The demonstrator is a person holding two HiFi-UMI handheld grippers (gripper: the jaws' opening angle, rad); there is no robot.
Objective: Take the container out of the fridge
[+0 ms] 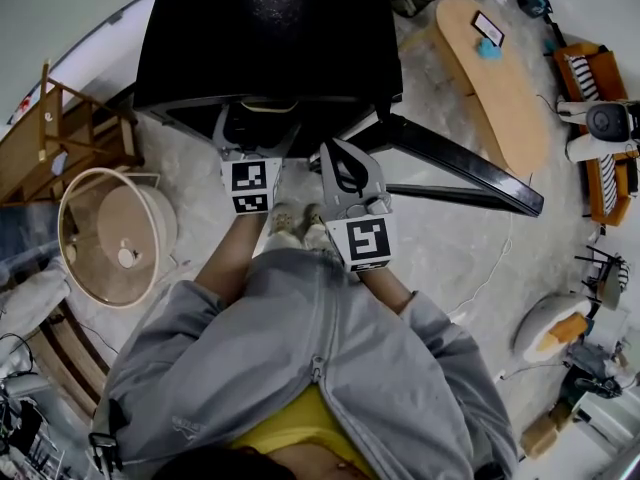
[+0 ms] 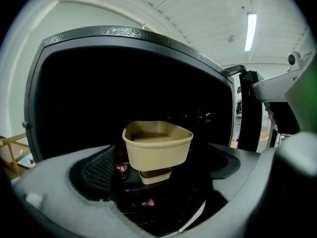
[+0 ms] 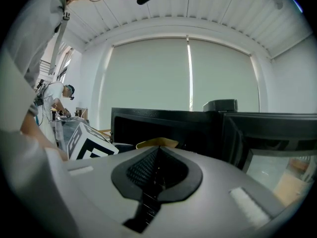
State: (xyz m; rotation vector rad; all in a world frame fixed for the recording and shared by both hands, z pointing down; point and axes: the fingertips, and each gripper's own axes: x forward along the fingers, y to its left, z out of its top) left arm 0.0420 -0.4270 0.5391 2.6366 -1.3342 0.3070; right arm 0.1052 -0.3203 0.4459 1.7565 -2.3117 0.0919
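Note:
A black fridge [image 1: 265,38] stands in front of me with its door [image 1: 460,168] swung out to the right. In the left gripper view a beige container [image 2: 157,145] with an open top sits on a wire shelf inside. My left gripper [image 2: 161,175] is at the fridge mouth, jaws spread wide on either side of the container without touching it. From above, the left gripper [image 1: 258,128] reaches into the opening, where a bit of the container's rim [image 1: 268,106] shows. My right gripper [image 1: 335,153] hangs just right of it, shut and empty, pads [image 3: 148,170] pressed together.
A small bottle with a red label [image 2: 121,168] stands on the shelf left of the container, and a smaller beige piece [image 2: 155,175] sits under it. A round white tub [image 1: 110,233] lies on the floor at left. A wooden table [image 1: 500,78] stands at back right.

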